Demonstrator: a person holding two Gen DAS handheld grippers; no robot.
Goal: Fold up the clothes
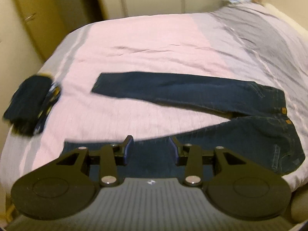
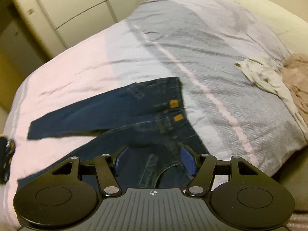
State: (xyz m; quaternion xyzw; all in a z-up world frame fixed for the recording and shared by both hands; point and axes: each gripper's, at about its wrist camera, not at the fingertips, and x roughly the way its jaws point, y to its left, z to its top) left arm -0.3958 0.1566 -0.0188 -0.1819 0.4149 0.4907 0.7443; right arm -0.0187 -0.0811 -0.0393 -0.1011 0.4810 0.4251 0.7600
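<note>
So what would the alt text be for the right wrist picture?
Dark blue jeans lie spread on a pink and grey bedspread, under the open right gripper. Pale crumpled clothes sit at the bed's right edge.

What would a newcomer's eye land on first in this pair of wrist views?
The dark blue jeans spread flat on the pink and grey bedspread, legs apart in a V. Both the left gripper and the right gripper are open above the denim, holding nothing. A dark folded garment sits at the bed's left edge, and a crumpled pale cloth lies at its far right.
</note>
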